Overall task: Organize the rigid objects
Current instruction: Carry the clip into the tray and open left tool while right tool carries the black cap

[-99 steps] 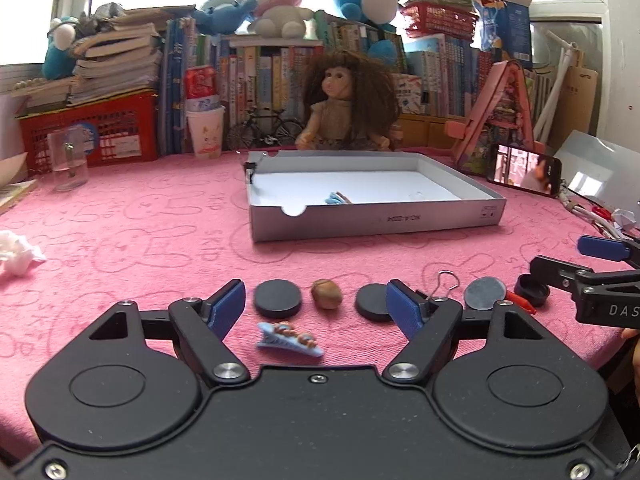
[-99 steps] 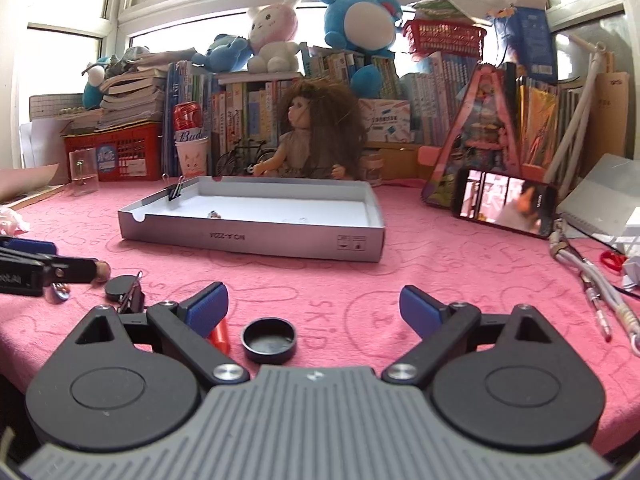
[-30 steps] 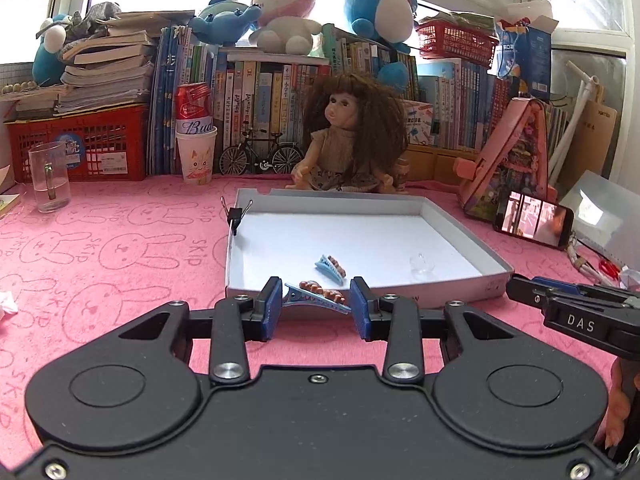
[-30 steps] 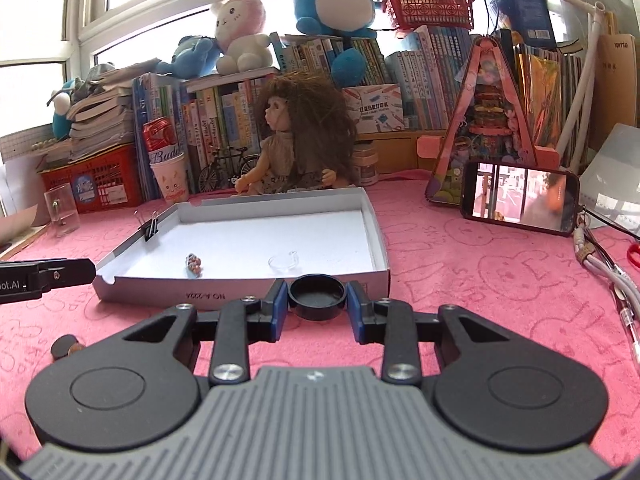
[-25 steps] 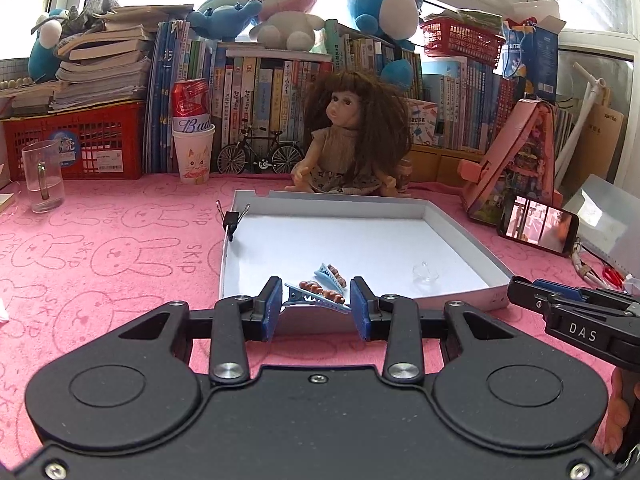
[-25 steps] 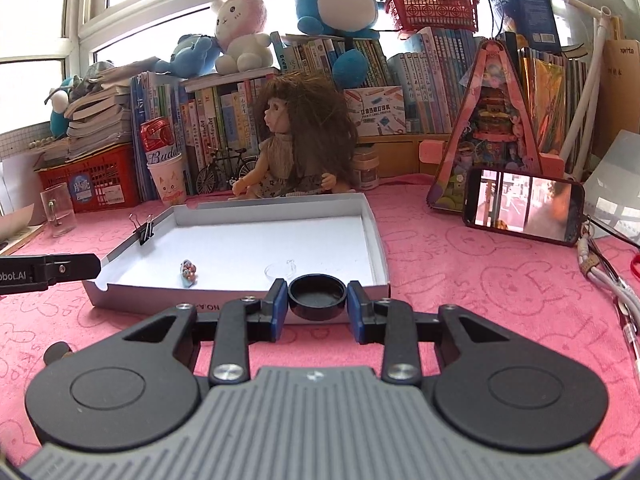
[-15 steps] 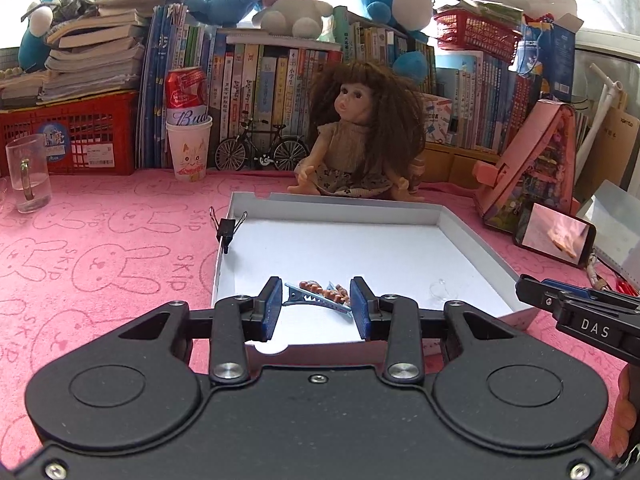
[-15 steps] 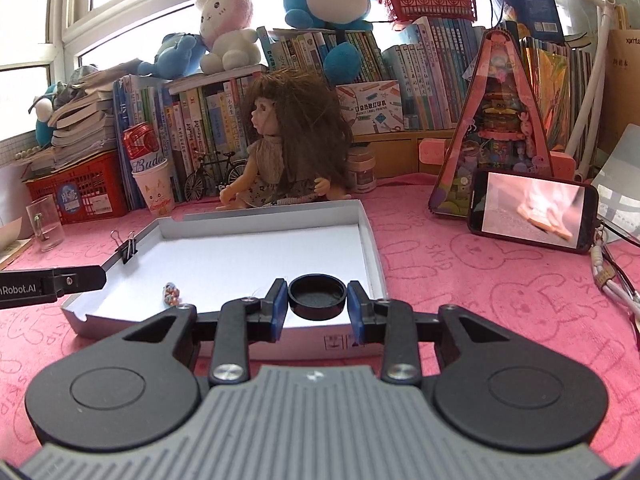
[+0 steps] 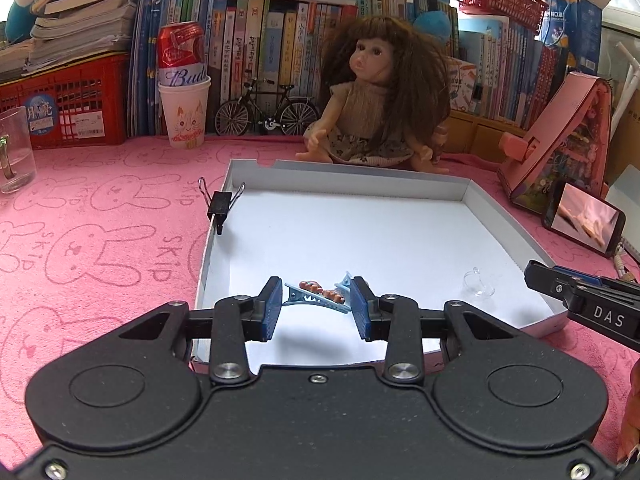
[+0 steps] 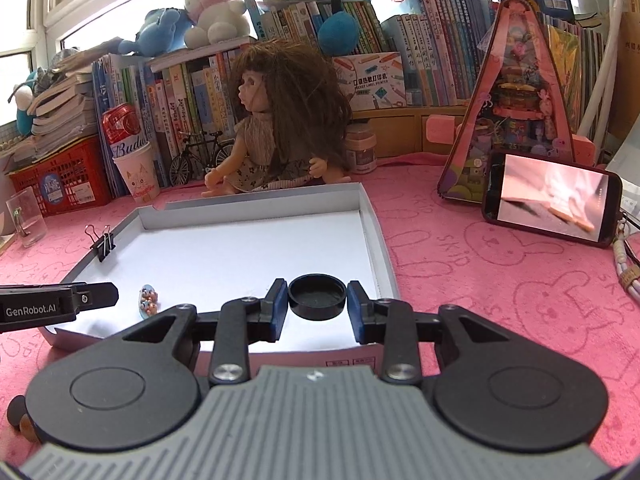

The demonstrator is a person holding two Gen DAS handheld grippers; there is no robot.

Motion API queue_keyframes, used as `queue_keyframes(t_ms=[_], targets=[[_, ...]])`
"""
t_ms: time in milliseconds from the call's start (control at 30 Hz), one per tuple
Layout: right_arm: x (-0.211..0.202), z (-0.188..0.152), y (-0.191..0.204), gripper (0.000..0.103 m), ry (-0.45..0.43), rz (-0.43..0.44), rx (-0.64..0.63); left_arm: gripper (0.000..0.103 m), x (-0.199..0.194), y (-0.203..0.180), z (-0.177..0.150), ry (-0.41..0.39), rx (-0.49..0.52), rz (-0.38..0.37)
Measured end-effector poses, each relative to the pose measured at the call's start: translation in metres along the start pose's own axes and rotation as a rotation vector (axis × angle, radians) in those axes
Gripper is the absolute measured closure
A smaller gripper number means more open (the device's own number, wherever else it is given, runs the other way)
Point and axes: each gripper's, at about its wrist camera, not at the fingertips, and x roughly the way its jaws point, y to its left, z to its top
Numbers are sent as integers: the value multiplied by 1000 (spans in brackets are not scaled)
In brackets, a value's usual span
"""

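A shallow white box lies on the pink cloth; it also shows in the right wrist view. My left gripper is over the box's near left part, shut on a blue hair clip with brown beads. A second blue clip lies in the box just behind it. My right gripper is over the box's near right part, shut on a black round cap. A small clear glass piece lies in the box at right.
A black binder clip sits on the box's left wall. A doll sits behind the box. A phone, a pink triangular stand, a paper cup and a glass stand around.
Both grippers have moved forward from the cloth to over the box, carrying the hair clip and the black cap. The box now lies closer and lower in both views.
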Motion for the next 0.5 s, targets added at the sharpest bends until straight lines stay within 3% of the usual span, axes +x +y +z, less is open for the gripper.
queue_keyframes(t_ms=[500], targets=[[25,4,-2,66,74,-9,28,68,18,-5,1,33,16,7]])
